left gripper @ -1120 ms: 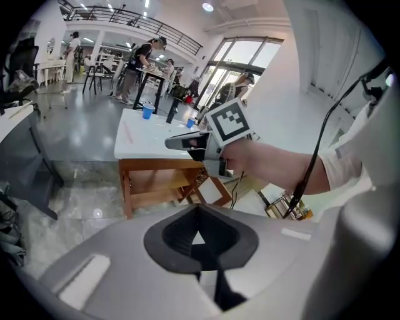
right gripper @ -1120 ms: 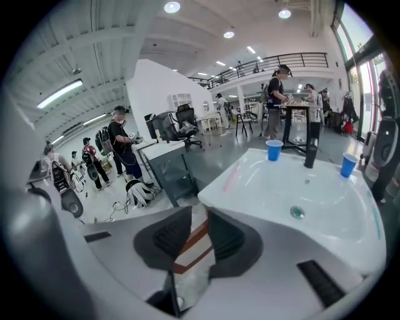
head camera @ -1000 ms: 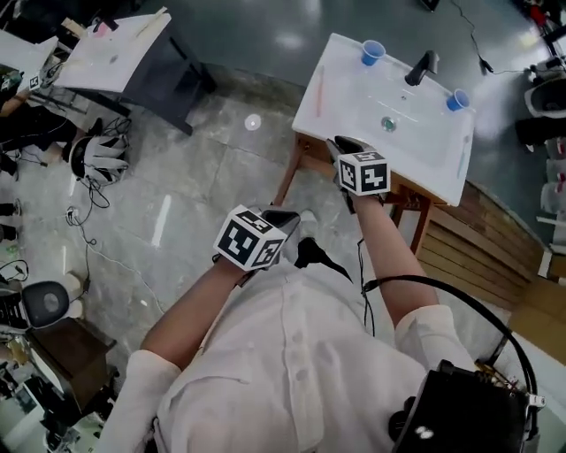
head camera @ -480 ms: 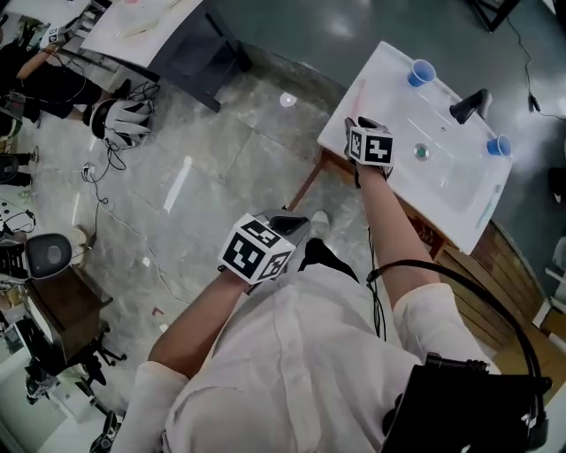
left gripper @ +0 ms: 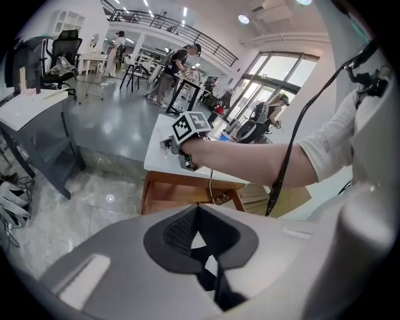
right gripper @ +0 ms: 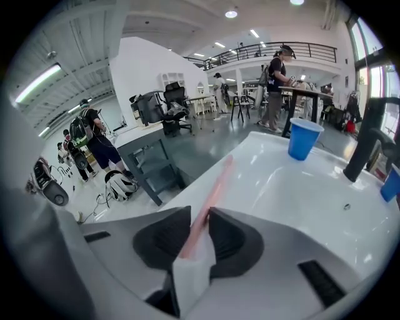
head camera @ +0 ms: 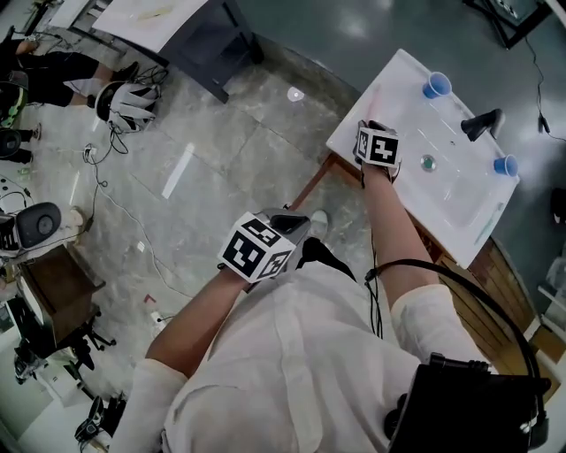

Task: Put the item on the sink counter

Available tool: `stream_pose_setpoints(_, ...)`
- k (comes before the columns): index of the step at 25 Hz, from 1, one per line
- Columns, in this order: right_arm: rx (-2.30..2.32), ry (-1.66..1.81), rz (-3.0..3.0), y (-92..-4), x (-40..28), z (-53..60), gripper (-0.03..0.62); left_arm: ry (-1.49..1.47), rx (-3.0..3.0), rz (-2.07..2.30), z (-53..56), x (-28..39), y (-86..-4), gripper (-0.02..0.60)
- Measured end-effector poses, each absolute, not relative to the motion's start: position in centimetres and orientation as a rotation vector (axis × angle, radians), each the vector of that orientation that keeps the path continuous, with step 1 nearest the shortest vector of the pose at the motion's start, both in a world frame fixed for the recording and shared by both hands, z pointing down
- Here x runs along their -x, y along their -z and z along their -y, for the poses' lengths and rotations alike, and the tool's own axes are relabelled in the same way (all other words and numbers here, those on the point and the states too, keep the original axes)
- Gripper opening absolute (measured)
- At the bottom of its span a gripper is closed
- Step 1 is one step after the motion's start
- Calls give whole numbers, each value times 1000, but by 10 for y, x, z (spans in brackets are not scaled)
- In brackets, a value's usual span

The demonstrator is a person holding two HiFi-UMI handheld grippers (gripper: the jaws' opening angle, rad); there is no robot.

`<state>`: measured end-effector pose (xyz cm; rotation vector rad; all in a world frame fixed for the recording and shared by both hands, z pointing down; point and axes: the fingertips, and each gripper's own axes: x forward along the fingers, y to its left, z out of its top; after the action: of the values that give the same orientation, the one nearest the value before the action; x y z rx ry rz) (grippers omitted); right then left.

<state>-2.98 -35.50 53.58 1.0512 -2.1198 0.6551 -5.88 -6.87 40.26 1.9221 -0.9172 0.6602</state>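
The hall is brightly and evenly lit by ceiling lamps [right gripper: 231, 13] and tall windows [left gripper: 275, 78], glare is thrown back from the glossy floor [head camera: 221, 133] and white sink counter [right gripper: 300, 194], and both gripper views are bent and darkened at the edges, the nearest parts perhaps slightly blurred.

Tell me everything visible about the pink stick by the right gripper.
The pink stick is slim, straight and pale pink, plastic by its look. It lies flat on the white sink counter, close to its edge, pointing away from the right gripper. Its near end sits between that gripper's jaws, which have just been closing a little yet seem not to press on it. Nothing else touches it.
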Motion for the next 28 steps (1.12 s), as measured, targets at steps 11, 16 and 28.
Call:
stream_pose_setpoints(11, -1021, -569, 2071, -537, 15, 335, 69, -655, -1937, 876, 53, 59, -403, 6)
stream_pose_setpoints(16, -991, -523, 2073, -538, 11, 330, 44, -656, -1941, 867, 48, 62, -405, 6)
stream_pose_setpoints(28, -1012, -581, 2118, -521, -12, 303, 43, -661, -1996, 826, 47, 66, -399, 6)
